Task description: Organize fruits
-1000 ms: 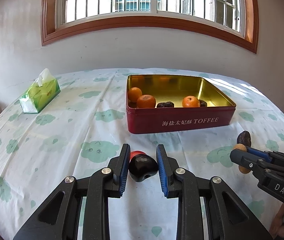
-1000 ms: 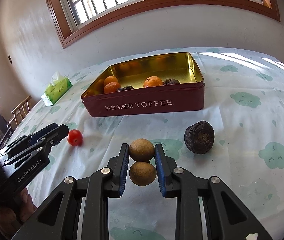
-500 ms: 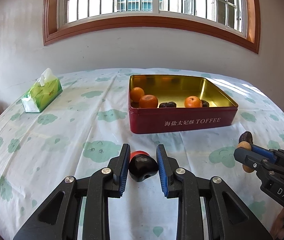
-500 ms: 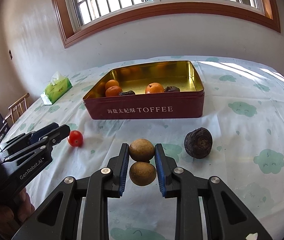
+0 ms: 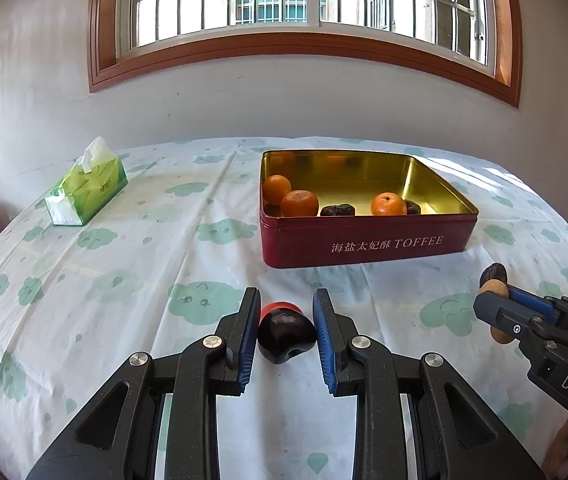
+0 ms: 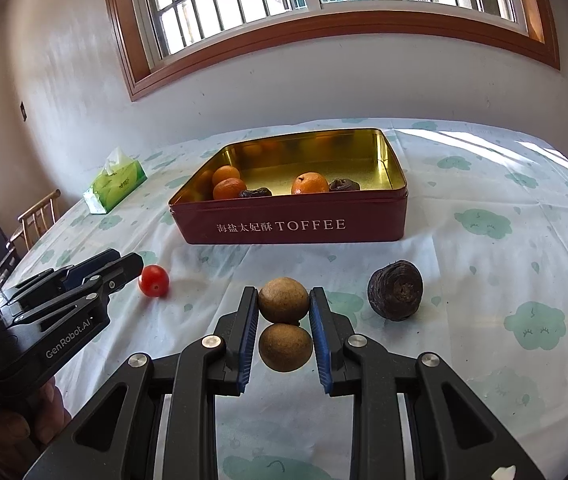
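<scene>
- Little has moved since the earlier frames: both fruits sit between my claws as before, and only the right wrist view has tilted a touch, so the red rectangular toffee tin with the gold inside (image 6: pixel 292 224) sits lower in it.
- My left gripper (image 5: pixel 286 334) pinches a dark, glossy, lumpy fruit (image 5: pixel 286 338); both blue pads press its sides.
- Behind it at 12 o'clock a small red round tomato (image 6: pixel 154 280) lies on the white tablecloth with green clouds (image 5: pixel 124 264), just ahead of the fingertips.
- My right gripper (image 6: pixel 284 330) is closed on two brown round fruits (image 6: pixel 284 300), one ahead of the other; the far one sits right at the fingertips.
- Risk, as I judge it: that far brown fruit can pop out forward if I swing quickly, because so little pad holds it.
- Risk: the glossy dark fruit is uneven and may twist free.
- A dark ridged cylindrical fruit (image 6: pixel 395 290) rests at 2 o'clock of my right claw.
- At 12 o'clock the tin already holds three oranges (image 5: pixel 299 203) and two dark wrinkled pieces.
</scene>
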### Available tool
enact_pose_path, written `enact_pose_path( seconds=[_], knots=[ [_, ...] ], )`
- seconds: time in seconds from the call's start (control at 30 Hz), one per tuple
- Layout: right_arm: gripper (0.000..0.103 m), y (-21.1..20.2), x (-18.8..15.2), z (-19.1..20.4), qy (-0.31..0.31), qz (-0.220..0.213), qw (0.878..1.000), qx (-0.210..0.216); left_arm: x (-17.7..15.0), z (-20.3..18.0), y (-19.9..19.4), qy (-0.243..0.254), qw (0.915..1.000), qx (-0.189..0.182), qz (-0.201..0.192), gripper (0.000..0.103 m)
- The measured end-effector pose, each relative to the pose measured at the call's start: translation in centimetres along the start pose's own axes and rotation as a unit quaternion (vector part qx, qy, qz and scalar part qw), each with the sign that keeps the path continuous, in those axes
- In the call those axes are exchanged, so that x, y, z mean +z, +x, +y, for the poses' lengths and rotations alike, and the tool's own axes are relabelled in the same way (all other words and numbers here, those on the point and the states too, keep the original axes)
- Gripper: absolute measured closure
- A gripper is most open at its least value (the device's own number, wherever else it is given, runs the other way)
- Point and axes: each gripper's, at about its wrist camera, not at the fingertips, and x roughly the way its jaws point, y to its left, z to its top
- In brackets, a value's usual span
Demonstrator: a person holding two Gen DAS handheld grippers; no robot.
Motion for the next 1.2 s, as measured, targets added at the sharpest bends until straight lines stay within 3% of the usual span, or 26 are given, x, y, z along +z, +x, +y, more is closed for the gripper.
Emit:
enact_pose_path(
  seconds=[1.2],
  knots=[
    [0.079,-1.1,2.6,0.9,-0.007,-0.018,0.999,0.031,3.9,0.0,-0.2,-0.005,0.9993,0.005,-0.036,0.075]
  ],
)
